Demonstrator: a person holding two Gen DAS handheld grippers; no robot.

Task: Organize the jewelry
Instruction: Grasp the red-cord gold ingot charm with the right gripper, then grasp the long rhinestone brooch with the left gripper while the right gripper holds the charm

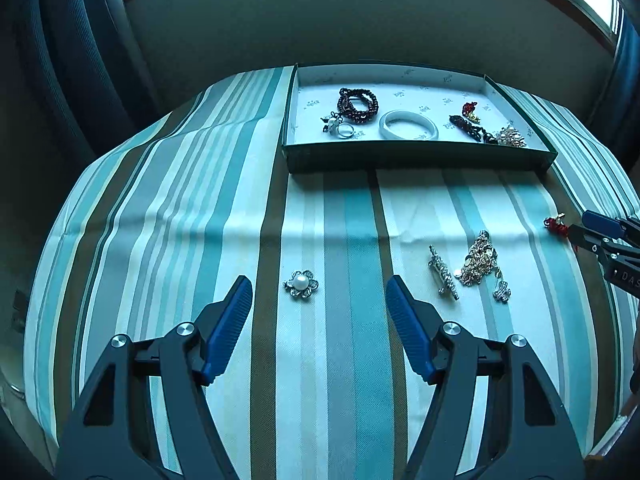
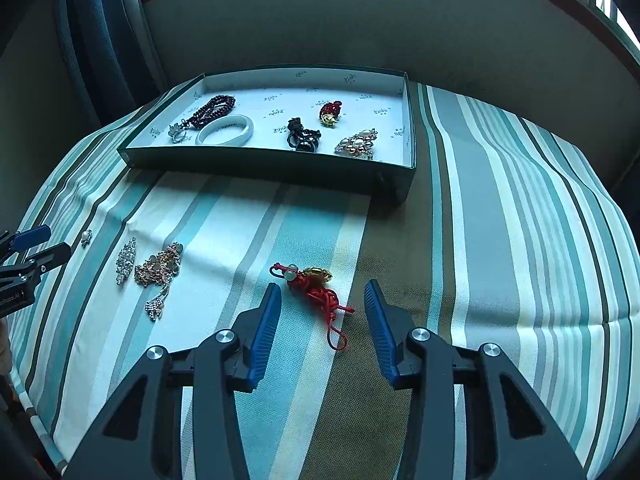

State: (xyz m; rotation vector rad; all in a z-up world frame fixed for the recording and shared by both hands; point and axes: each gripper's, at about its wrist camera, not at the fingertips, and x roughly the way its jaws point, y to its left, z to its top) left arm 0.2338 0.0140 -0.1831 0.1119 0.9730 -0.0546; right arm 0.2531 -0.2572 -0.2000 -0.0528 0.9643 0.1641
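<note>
A pearl flower brooch [image 1: 301,284] lies on the striped cloth just ahead of my left gripper [image 1: 319,288], which stands open with nothing between its blue pads. My right gripper [image 2: 323,294] is open around a red knotted charm with a gold piece [image 2: 316,289]; the pads do not touch it. A rhinestone bar brooch [image 1: 443,273], a gold chain bundle [image 1: 478,261] and a small bow pendant [image 1: 502,291] lie together on the cloth. The green tray [image 1: 416,156] at the back holds a dark bead bracelet [image 1: 358,105], a white bangle [image 1: 408,125] and other pieces.
The table under the striped cloth [image 1: 224,208] drops off at its rounded edges. A wall and window frames stand behind the tray. In the tray lie also a black cord piece [image 2: 302,136], a red-gold charm [image 2: 330,114] and a pearl cluster brooch [image 2: 358,144].
</note>
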